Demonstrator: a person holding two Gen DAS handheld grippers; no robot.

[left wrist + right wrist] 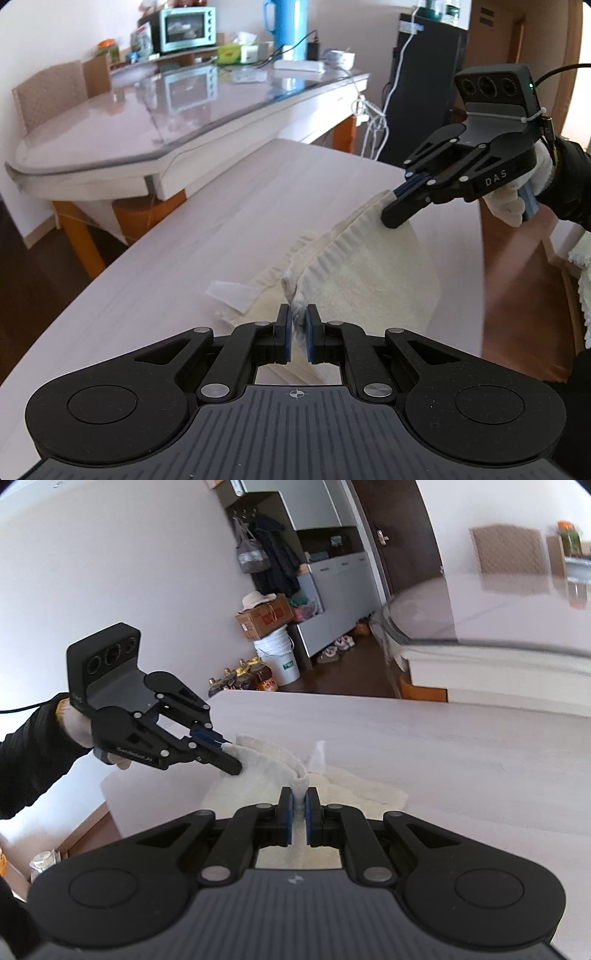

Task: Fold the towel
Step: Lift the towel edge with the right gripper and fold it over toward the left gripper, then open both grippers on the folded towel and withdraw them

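A cream towel [369, 273] hangs lifted over the pale wooden table [184, 258], its top edge stretched between the two grippers and its lower part draping to the tabletop. My left gripper [298, 332] is shut on one corner of the towel, seen close in the left wrist view. My right gripper [397, 205] pinches the other corner at the upper right of that view. In the right wrist view the right gripper [299, 814] grips the towel [347, 790], and the left gripper [231, 755] holds its far corner. A white label [229, 293] sticks out of the towel.
A glass-topped table [166, 122] with an oven [184, 29], a blue jug [286, 26] and boxes stands behind. A brown chair [524, 291] sits at the right. Across the room are a white bucket [279, 657], a cardboard box [264, 618] and cabinets [336, 594].
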